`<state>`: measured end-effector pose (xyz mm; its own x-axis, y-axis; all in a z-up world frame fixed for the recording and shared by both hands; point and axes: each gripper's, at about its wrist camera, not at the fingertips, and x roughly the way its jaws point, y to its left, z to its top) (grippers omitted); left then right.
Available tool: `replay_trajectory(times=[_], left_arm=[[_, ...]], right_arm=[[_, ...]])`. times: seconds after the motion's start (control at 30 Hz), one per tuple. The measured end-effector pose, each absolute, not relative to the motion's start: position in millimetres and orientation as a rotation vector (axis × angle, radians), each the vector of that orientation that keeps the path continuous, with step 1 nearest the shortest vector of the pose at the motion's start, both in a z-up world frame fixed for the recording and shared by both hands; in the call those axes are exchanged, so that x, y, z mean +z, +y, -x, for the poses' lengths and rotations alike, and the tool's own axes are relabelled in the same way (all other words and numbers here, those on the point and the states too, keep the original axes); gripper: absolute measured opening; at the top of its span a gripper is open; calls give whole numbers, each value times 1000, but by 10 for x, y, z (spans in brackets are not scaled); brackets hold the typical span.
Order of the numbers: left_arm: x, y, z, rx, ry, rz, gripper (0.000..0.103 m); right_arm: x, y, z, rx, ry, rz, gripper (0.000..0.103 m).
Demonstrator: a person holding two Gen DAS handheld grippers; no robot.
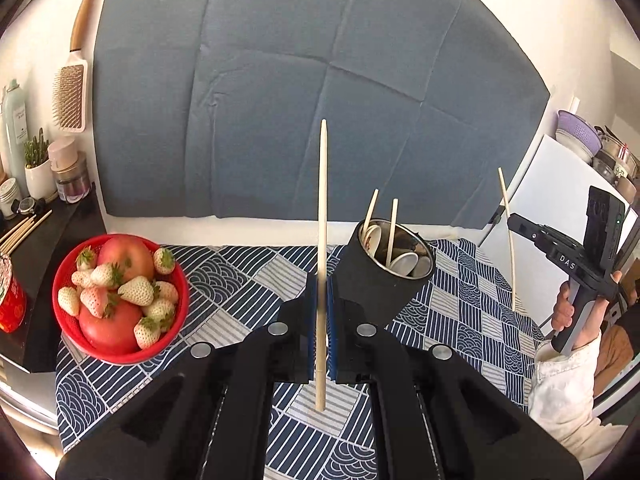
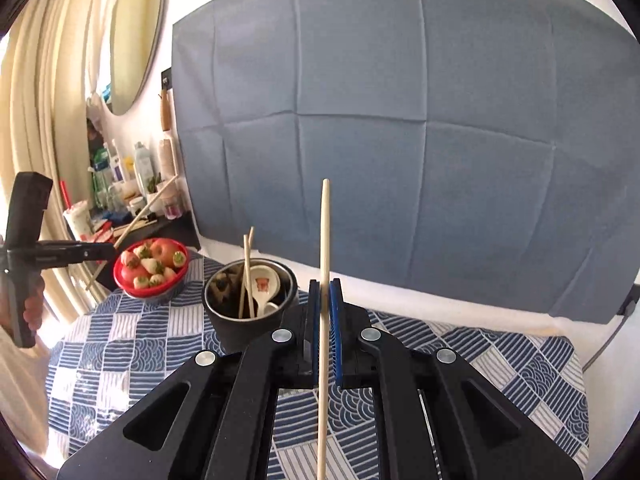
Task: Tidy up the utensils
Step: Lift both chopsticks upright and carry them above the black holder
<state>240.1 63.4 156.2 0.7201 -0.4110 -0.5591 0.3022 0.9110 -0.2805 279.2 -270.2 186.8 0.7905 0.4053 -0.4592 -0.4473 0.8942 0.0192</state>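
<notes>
Two chopsticks are up in the air, one in each tool. The left tool is clamped on a pale wooden chopstick, its blue pads pressed against the shaft, thin end up and blunt end hanging below the jaws. The right tool pinches a second chopstick the same way, nearly upright. Both hang above the tabletop, which is covered with a blue and white patterned cloth. Between the tools stands a black utensil holder with a metal lining, and in it are two more chopsticks and white ceramic spoons, leaning against the wall. Near the holder, at the cloth's edge, sits a red bowl of strawberries and tomatoes. A hand with a white sleeve grips the right tool's handle.
</notes>
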Motion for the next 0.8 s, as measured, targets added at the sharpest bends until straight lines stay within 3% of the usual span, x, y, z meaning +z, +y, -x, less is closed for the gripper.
replay_trajectory(times=[0.37, 0.8], left_arm=[[1698, 159, -2645, -472, 616, 75, 5], [1669, -5, -2877, -662, 505, 172, 5]], right_arm=[[2016, -2380, -3107, 527, 426, 105, 5], [1968, -2208, -3252, 582, 376, 62, 5]])
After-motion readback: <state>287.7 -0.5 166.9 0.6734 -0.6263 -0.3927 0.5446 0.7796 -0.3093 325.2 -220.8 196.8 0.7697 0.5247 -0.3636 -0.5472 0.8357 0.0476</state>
